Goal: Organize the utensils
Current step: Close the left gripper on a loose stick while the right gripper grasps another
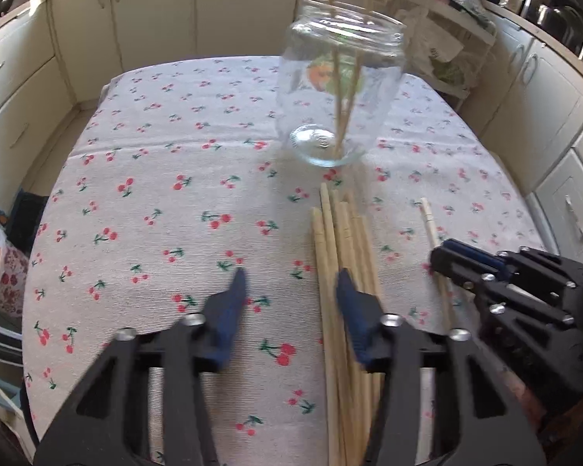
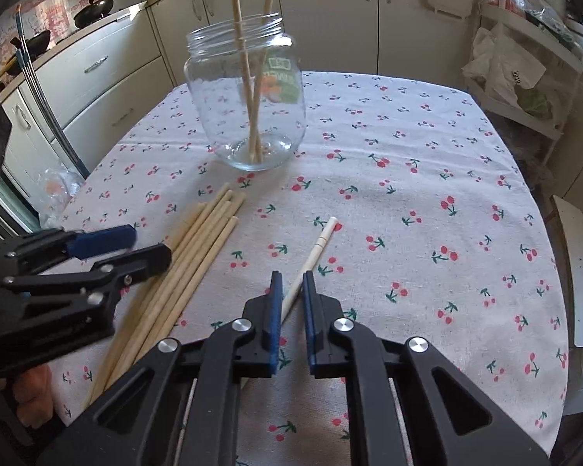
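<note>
A clear glass jar stands on the cherry-print tablecloth with two wooden chopsticks upright in it. A bundle of several chopsticks lies flat in front of the jar. My left gripper is open just above the bundle, its right finger over the sticks and its left finger over bare cloth. One pale chopstick lies apart to the right. My right gripper is shut on its near part, low on the table.
Cream kitchen cabinets surround the table on the far and left sides. A white shelf rack with plastic bags stands at the right. A white board leans past the table's right edge. Pans sit on the counter.
</note>
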Motion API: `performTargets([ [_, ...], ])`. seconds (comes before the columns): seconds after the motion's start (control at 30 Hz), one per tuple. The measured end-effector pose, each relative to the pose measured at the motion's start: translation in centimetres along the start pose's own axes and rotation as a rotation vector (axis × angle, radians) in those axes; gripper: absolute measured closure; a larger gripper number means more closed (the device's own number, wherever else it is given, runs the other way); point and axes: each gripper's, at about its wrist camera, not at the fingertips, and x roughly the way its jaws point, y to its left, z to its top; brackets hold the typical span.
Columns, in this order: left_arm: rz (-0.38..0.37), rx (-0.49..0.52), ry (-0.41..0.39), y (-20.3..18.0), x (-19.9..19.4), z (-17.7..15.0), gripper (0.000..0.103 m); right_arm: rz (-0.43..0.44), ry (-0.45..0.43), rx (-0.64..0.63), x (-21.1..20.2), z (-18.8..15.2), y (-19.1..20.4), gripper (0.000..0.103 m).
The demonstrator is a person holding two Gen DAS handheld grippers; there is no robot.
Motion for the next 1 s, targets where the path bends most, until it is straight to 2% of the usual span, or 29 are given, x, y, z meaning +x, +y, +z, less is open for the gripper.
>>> performTargets([
  [0.03,0.008,-0.007,0.002,0.3,0.0,0.0,0.072,0.021,0.001,0.004,0.1,0.0,0.0,0.092],
  [0.17,-0.038,-0.045,0.02,1.4,-0.1,0.3,0.08,0.042,0.01,0.033,0.3,0.3,-0.1,0.092],
  [0.33,-0.073,-0.042,0.049,1.4,0.3,0.8,0.08,0.04,0.019,0.091,0.3,0.5,-0.5,0.092],
  [0.47,-0.083,-0.042,0.06,1.3,0.9,1.5,0.081,0.02,0.02,0.06,0.5,0.6,0.1,0.094],
  [0.5,-0.09,-0.053,0.064,1.5,0.9,1.6,0.089,0.026,0.027,0.048,0.4,0.6,0.2,0.095],
  [0.57,-0.128,-0.077,0.082,2.1,1.0,1.8,0.093,0.026,0.034,0.032,0.4,0.5,0.4,0.096],
  [0.73,-0.118,-0.089,0.099,2.8,0.8,1.9,0.093,0.024,0.048,0.048,0.3,0.7,-0.2,0.096],
  [0.83,-0.126,-0.1,0.105,2.9,0.7,2.1,0.093,0.012,0.041,0.065,0.2,0.9,-0.4,0.084],
  [1.0,-0.112,-0.103,0.091,3.2,0.3,2.4,0.091,0.006,0.041,0.06,0.5,1.0,-0.3,0.084],
])
